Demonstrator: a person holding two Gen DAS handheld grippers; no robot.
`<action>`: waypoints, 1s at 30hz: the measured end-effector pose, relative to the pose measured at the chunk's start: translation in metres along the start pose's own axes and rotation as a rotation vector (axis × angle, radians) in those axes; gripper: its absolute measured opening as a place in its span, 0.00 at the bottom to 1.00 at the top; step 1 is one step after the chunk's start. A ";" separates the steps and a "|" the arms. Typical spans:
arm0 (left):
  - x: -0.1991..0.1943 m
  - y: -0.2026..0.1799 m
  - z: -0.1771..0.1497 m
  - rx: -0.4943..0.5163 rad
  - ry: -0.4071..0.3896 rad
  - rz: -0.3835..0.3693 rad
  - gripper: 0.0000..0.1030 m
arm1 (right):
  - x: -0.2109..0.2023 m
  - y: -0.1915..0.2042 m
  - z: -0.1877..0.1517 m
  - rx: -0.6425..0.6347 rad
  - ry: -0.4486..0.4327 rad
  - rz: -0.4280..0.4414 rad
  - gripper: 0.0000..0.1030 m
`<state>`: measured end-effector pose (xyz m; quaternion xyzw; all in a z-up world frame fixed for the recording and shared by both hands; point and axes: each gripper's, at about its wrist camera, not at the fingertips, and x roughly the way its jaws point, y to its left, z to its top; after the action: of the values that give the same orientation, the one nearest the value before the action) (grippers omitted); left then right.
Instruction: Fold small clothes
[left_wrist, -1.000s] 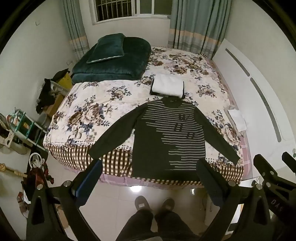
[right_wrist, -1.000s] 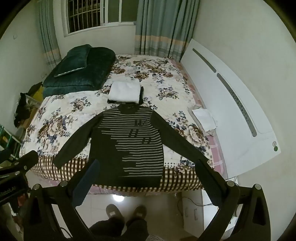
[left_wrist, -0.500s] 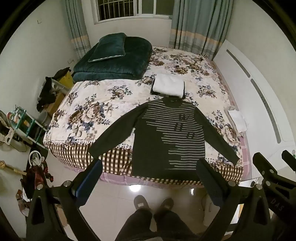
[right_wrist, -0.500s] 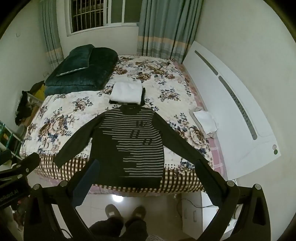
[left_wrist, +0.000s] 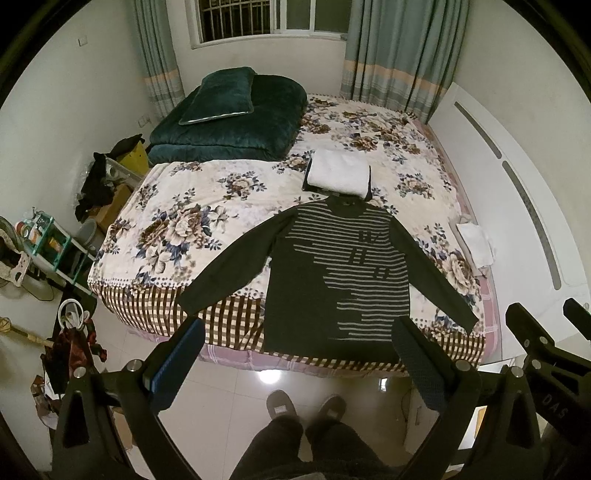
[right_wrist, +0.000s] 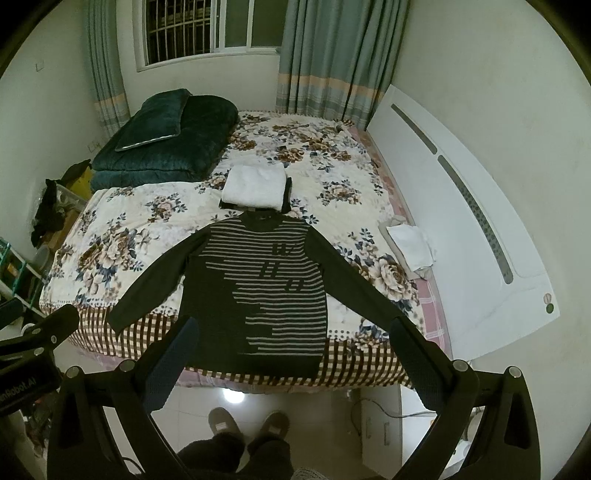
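Both claws edged nearer the flat striped knit sweater (left_wrist: 343, 273).

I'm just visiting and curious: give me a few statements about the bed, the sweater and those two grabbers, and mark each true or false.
1. The striped sweater lies spread flat on the bed with both sleeves out. True.
2. The left gripper is clamped on a sleeve. False: its jaws stand open and hold nothing.
3. A folded white cloth lies just beyond the sweater's collar. True.
4. The right gripper is open and empty. True.
5. The dark green quilt covers the sweater. False: it sits apart, at the bed's far left corner.
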<state>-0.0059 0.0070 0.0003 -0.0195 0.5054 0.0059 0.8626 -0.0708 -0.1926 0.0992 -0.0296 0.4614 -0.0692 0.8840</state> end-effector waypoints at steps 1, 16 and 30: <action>0.000 0.000 0.000 0.000 -0.001 0.001 1.00 | 0.000 0.000 0.000 0.000 0.000 0.000 1.00; -0.001 0.001 -0.001 -0.002 -0.002 -0.002 1.00 | 0.002 -0.005 0.014 -0.004 -0.002 -0.002 1.00; -0.002 0.002 0.000 -0.004 -0.005 -0.001 1.00 | 0.001 -0.003 0.013 -0.004 -0.005 -0.002 1.00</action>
<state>-0.0067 0.0093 0.0023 -0.0215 0.5033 0.0067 0.8638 -0.0594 -0.1954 0.1063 -0.0322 0.4594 -0.0690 0.8850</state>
